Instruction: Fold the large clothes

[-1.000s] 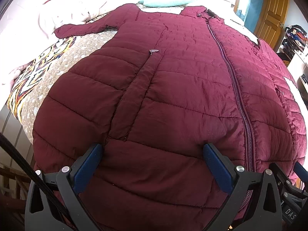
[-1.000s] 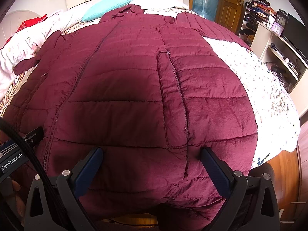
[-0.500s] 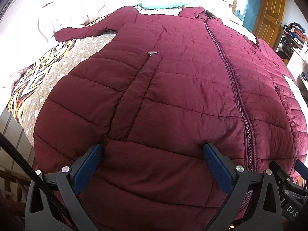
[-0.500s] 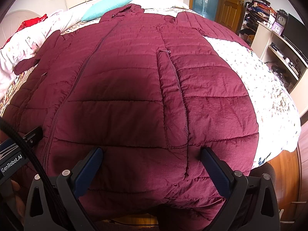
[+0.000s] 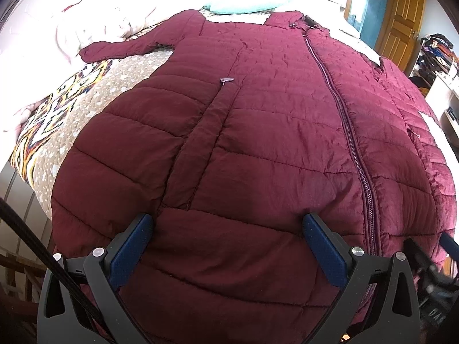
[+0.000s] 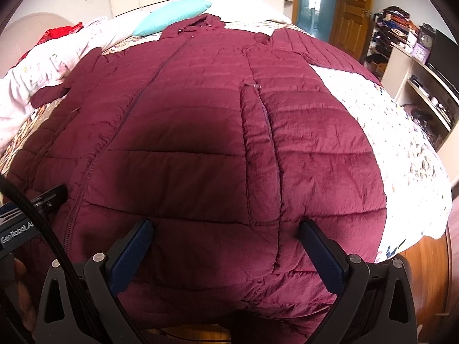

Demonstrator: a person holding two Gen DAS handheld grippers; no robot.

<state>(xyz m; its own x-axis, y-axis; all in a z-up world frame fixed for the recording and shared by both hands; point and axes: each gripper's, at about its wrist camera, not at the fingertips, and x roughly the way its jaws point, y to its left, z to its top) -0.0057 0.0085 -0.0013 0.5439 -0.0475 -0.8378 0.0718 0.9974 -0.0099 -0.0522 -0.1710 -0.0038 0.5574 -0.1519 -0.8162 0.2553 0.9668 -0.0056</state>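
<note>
Coat first: the long quilted maroon puffer coat (image 5: 258, 132) lies front-up and zipped across the patterned bed quilt (image 5: 86, 106), collar toward a turquoise pillow (image 5: 243, 7). In the left wrist view, the left tool (image 5: 228, 223) is spread wide, blue pads apart over the hem, gripping nothing. In the right wrist view, the right tool (image 6: 225, 229) is likewise released above the coat (image 6: 200, 132) hem near its pocket; shelves (image 6: 424, 86) holding small clutter stand alongside the bed
</note>
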